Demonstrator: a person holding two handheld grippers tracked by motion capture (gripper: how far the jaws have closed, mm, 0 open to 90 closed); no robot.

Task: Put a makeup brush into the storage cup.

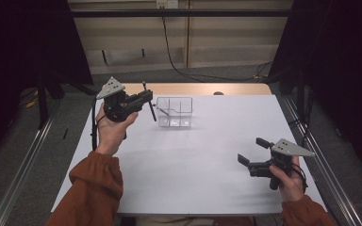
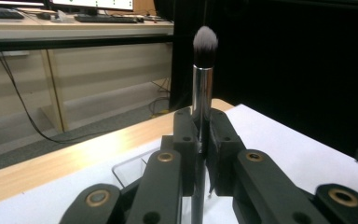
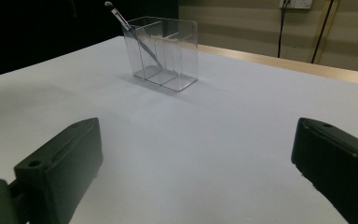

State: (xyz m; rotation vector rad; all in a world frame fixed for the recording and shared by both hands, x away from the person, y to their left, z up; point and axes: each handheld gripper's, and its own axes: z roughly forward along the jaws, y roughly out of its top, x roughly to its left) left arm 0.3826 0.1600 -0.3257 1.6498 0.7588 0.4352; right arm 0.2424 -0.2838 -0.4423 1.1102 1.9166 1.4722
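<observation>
My left gripper [image 1: 147,97] is held up above the table's far left, shut on a makeup brush [image 1: 152,112]. In the left gripper view the brush [image 2: 202,88] stands upright between the closed jaws of that gripper [image 2: 203,126], silver ferrule and dark bristles on top. Just right of it is a clear divided box [image 1: 174,112], which has a thin brush [image 3: 142,44] leaning in its left compartment. My right gripper [image 1: 253,150] rests low near the table's right front, open with nothing between its jaws [image 3: 198,140].
The white table top [image 1: 202,155] has a wooden strip [image 1: 193,88] along its far edge. Behind it run cables [image 1: 179,66] on the floor and dark curtains at both sides. A desk with keyboards [image 2: 102,18] stands in the background.
</observation>
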